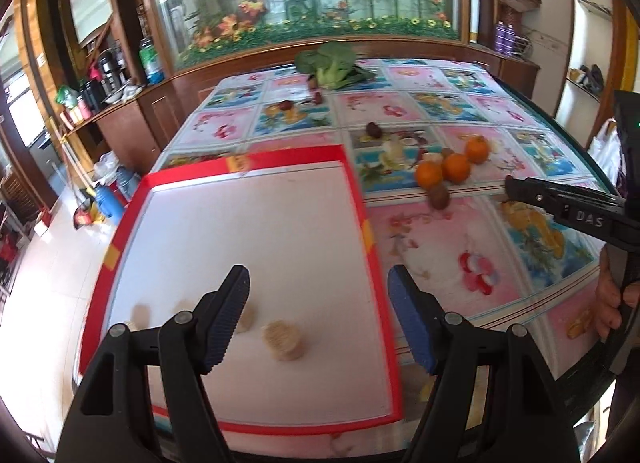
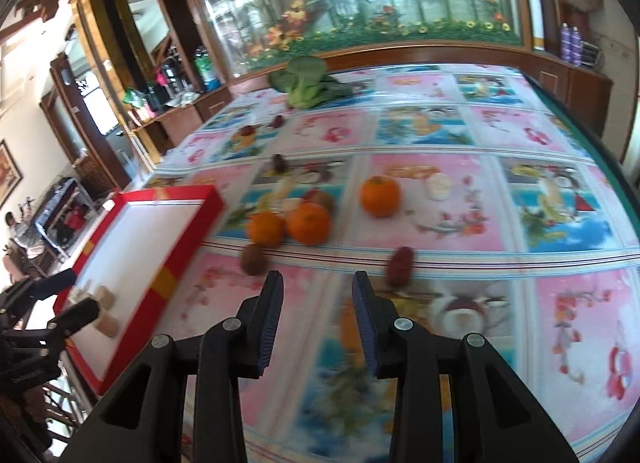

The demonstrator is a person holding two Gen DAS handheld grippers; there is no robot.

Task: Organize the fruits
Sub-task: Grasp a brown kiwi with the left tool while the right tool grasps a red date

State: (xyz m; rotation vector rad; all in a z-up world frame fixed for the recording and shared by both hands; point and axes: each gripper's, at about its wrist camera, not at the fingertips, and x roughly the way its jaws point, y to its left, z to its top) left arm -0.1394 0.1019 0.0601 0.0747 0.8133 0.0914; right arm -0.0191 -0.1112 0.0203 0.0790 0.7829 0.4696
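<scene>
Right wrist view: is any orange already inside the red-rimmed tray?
No. All three oranges lie on the tablecloth beside the red-rimmed tray, which holds only pale round pieces.

Three oranges (image 2: 307, 223) are seen at centre frame, two touching and one (image 2: 380, 195) apart to the right. Brown kiwis (image 2: 254, 259) lie just below and behind them. A red-rimmed white box (image 2: 176, 247) sits at left, holding pale round pieces (image 2: 105, 297).
</scene>
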